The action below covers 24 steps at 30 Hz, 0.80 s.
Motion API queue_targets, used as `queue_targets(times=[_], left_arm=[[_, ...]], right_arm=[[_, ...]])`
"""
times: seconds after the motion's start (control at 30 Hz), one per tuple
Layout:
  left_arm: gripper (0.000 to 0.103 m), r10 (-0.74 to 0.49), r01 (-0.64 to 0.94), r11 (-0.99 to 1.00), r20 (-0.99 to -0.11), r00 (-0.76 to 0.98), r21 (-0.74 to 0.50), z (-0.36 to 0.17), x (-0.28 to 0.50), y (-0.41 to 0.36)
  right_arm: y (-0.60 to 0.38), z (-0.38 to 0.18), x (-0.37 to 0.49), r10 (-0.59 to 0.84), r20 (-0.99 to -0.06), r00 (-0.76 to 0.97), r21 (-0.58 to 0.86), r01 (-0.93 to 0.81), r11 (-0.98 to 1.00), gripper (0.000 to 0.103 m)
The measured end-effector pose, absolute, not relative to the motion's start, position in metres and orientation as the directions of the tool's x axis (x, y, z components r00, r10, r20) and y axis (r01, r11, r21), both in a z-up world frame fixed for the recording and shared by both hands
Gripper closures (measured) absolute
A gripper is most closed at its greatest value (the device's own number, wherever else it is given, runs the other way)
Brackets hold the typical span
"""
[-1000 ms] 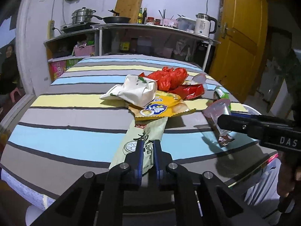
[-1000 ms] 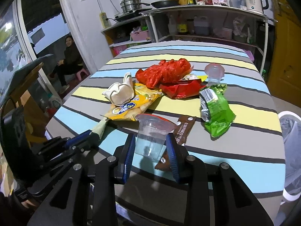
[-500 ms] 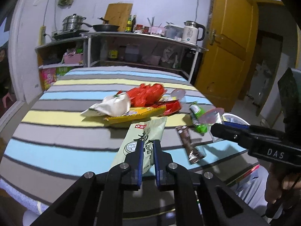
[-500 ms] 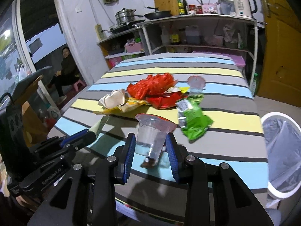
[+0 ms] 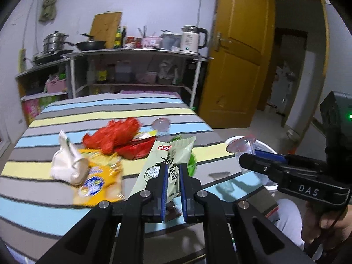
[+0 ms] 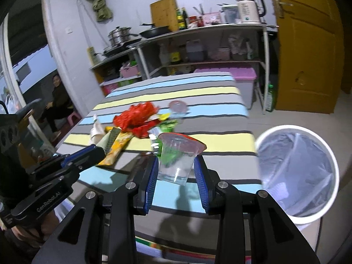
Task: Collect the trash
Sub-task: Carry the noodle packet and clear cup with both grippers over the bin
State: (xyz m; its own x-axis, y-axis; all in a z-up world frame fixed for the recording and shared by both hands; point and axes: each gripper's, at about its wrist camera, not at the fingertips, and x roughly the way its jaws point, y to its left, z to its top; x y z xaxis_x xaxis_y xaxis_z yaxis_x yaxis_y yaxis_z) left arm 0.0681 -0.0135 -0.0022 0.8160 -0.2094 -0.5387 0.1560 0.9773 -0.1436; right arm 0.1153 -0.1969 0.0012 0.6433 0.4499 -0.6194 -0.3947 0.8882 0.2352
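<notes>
A pale green wrapper [image 5: 169, 167] was pinched in the closed left claw [image 5: 173, 189] above the striped tabletop [image 5: 44, 198]. The right claw [image 6: 176, 176], half open, gripped a clear plastic cup [image 6: 178, 156] beside the white bin [image 6: 297, 176].

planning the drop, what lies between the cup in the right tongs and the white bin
Nothing. In the right wrist view only the striped table edge and bare floor separate the clear cup from the lined bin.
</notes>
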Motion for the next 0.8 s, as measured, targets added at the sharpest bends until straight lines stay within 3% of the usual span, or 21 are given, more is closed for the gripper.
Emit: queue_targets(times=[0.8], left_arm=[[0.093, -0.425, 0.409, 0.897, -0.570, 0.703, -0.165, -0.004, 0.154, -0.147]], right_arm=[[-0.323, -0.006, 0.135, 0.248, -0.634, 0.733, 0.236, -0.122, 0.964, 0.068]])
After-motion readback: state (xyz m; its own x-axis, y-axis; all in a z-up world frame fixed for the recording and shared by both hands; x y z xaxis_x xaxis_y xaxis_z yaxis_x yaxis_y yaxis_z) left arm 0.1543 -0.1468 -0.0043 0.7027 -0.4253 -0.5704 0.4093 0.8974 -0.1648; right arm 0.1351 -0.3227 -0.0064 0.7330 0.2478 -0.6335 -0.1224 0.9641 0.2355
